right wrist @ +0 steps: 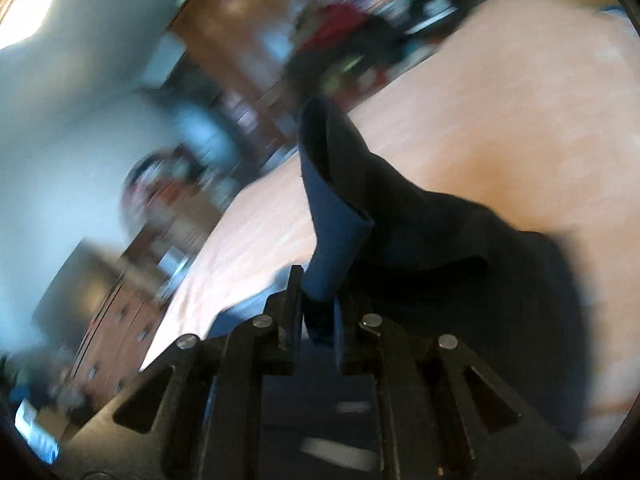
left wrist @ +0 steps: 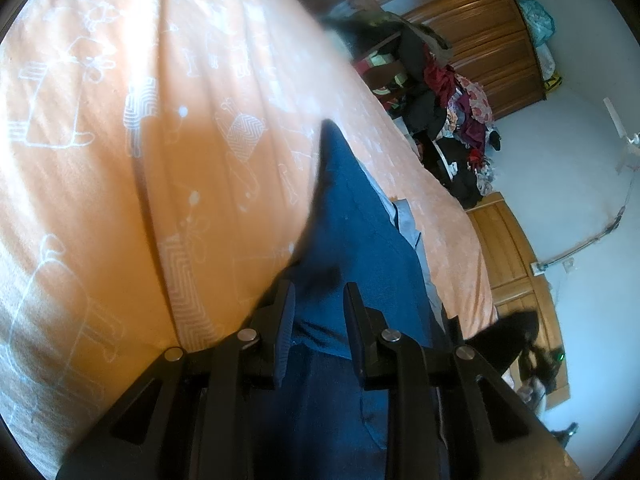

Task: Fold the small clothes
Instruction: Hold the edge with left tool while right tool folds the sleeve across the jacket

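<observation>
A dark blue garment [left wrist: 360, 220] runs from between my left gripper's [left wrist: 320, 304] fingers up to a pointed corner over the orange bed sheet [left wrist: 160, 140]. The left jaws stand close together with thick blue cloth pinched between them. In the right wrist view, which is blurred, my right gripper [right wrist: 316, 300] is shut on a rolled edge of the same dark blue garment [right wrist: 336, 208]. That cloth sticks up past the fingertips, and the rest drapes dark to the right over the sheet [right wrist: 500, 120].
A heap of mixed clothes [left wrist: 452, 112] lies past the bed's far edge, in front of a wooden wardrobe [left wrist: 480, 32]. Beside the bed stands a wooden panel [left wrist: 512, 248]. A pale wall [left wrist: 580, 160] fills the right. A wooden drawer unit [right wrist: 120, 320] shows at lower left.
</observation>
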Tool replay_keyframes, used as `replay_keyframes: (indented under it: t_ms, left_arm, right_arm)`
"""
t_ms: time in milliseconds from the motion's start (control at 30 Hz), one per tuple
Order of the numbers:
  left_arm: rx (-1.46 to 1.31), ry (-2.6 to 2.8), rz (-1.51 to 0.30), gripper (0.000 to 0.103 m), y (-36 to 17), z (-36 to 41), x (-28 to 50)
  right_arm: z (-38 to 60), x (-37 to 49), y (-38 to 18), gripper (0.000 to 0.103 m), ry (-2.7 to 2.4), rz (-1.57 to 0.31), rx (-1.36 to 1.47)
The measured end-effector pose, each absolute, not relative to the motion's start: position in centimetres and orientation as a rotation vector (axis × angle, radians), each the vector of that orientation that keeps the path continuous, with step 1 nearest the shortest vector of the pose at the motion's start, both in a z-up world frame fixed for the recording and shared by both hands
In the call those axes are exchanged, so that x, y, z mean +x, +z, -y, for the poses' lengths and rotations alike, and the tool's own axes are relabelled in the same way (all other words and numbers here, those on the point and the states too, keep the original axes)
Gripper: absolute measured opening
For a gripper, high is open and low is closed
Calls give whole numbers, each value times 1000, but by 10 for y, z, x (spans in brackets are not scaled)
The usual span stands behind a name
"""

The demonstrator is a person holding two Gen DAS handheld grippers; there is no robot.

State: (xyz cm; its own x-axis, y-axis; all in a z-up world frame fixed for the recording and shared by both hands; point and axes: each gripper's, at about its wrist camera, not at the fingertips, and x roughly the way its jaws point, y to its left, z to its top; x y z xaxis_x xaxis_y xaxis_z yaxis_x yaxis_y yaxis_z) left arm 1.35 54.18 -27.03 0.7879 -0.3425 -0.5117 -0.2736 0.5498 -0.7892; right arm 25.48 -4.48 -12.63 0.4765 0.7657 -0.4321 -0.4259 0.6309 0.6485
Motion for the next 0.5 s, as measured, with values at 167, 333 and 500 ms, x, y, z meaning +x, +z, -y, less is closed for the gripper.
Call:
replay_keyframes:
  t_ms: [167,333,500]
  left_arm:
    - [-1013,-59,-681,29,-276,-546,12]
    - [-1017,-70,-677,29,-277,-547,14]
    - [-1017,-74,-668,29,-277,-547,13]
  right_arm:
    - [-111,235,-170,12,904,-933,442]
    - [-195,223,-194,12,948,-1017,431]
    - [-230,231,-195,14,961,-1028,424]
